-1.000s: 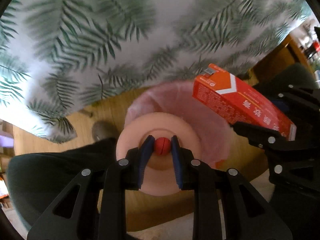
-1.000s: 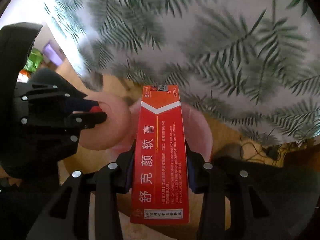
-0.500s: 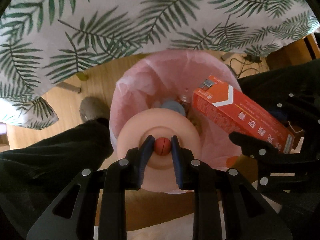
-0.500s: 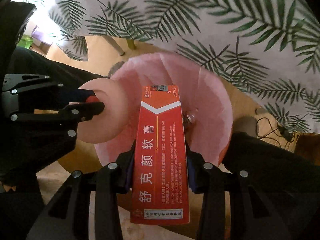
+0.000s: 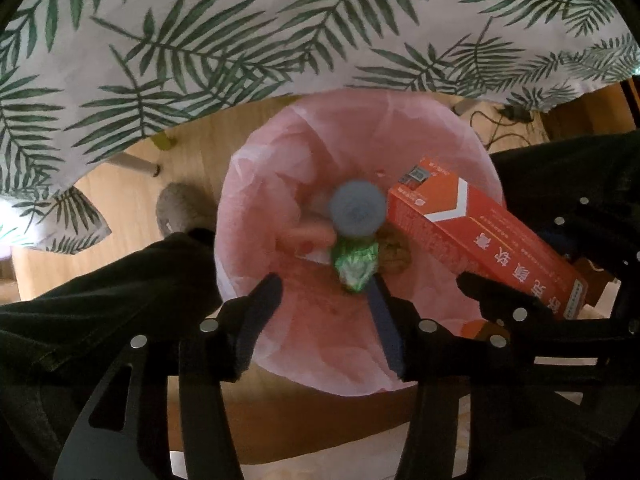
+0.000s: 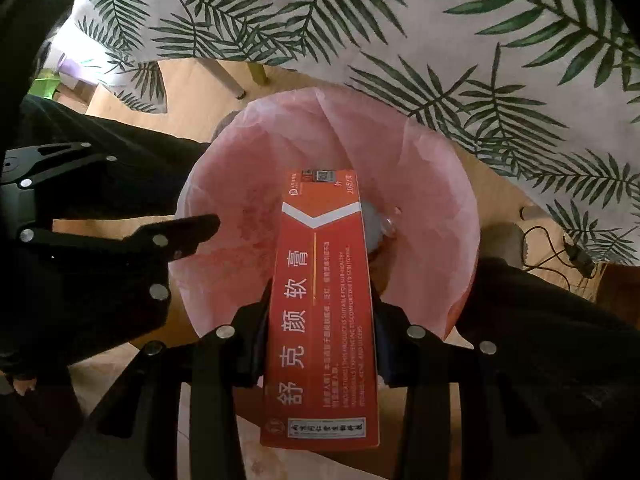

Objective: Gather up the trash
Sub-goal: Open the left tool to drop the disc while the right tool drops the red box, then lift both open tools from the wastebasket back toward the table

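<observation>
A bin with a pink liner stands on the floor below both grippers and also shows in the right wrist view. My left gripper is open and empty above it. Inside lie a grey-blue round lid, a green wrapper and a blurred peach item. My right gripper is shut on a long red carton, held over the bin; the carton also shows in the left wrist view.
A palm-leaf tablecloth hangs over the table edge just behind the bin. The person's dark trouser legs flank the bin on both sides. The wooden floor carries a table leg and cables at the right.
My left gripper has opened and let go of the peach disc with the red knob, which has dropped into the bin. Both grippers have moved lower over the bin. The right still grips the carton.
</observation>
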`<state>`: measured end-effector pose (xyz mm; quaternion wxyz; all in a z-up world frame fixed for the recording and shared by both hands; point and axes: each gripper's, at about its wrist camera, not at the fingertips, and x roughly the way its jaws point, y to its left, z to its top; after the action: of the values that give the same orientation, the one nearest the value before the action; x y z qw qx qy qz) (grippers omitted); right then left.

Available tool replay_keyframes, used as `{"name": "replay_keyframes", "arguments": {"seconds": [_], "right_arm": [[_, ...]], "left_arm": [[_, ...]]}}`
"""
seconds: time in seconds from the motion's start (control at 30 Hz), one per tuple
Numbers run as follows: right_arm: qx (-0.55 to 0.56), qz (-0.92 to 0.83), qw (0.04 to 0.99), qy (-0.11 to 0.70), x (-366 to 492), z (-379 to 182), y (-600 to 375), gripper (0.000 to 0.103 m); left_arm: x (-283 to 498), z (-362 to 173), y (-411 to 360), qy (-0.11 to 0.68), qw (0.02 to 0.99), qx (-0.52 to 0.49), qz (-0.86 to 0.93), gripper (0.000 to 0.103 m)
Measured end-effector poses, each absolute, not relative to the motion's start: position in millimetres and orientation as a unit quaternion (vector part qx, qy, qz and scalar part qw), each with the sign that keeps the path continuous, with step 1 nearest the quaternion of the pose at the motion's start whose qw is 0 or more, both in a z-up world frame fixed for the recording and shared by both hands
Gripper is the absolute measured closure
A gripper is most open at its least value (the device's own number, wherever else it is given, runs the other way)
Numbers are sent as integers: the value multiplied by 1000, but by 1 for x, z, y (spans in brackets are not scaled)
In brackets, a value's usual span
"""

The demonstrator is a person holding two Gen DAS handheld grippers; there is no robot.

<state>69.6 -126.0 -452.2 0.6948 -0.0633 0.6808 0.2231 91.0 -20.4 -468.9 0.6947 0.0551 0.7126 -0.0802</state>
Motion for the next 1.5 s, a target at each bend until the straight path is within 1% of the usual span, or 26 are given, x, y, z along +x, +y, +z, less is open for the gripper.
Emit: {"name": "replay_keyframes", "arguments": {"seconds": [0.3,0.33,0.37,0.4,0.43,0.47,0.57,0.63,0.67,0.73,0.8,0.9,0.97,1.0,1.13,1.33,1.5], "right_arm": [[-67,226,694,680,69,-456,-119,63],[-68,226,694,680,68,-456,-118,62],[-69,226,694,680,68,-456,-118,62],[-70,226,696,678,69,-455,-118,58],[-72,224,699,675,69,-454,-118,47],[-73,224,701,673,69,-453,-117,43],[-77,224,705,668,69,-451,-116,39],[-79,222,707,666,69,-450,-116,30],[-80,222,709,665,69,-449,-116,27],[-89,218,715,659,69,-447,-116,17],[-95,218,718,654,69,-445,-115,11],[-103,213,726,646,68,-440,-115,6],[-101,210,731,641,68,-437,-117,5],[-96,208,735,639,69,-435,-118,5],[-69,200,742,636,71,-427,-123,5],[-56,195,765,611,64,-393,-132,5],[-46,178,789,586,51,-341,-144,5]], "left_arm": [[92,-468,-7,714,697,53,-37,52],[92,-468,-5,712,699,54,-31,51],[93,-467,-4,710,702,54,-25,47],[93,-466,-2,708,704,53,-21,46],[94,-465,-1,706,706,50,-17,45],[94,-464,1,704,708,46,-14,43],[96,-463,5,701,712,40,-7,36],[96,-461,6,698,715,37,-6,34],[97,-460,6,697,716,37,-5,31],[97,-459,6,695,718,38,-5,30],[97,-458,6,693,719,40,-4,26],[97,-456,6,691,722,40,-3,23],[96,-455,6,689,724,39,-1,21],[96,-454,7,688,725,37,0,18],[96,-447,8,677,735,33,6,10],[90,-418,3,664,748,18,-20,10],[79,-373,-4,640,767,24,-40,9]]}}
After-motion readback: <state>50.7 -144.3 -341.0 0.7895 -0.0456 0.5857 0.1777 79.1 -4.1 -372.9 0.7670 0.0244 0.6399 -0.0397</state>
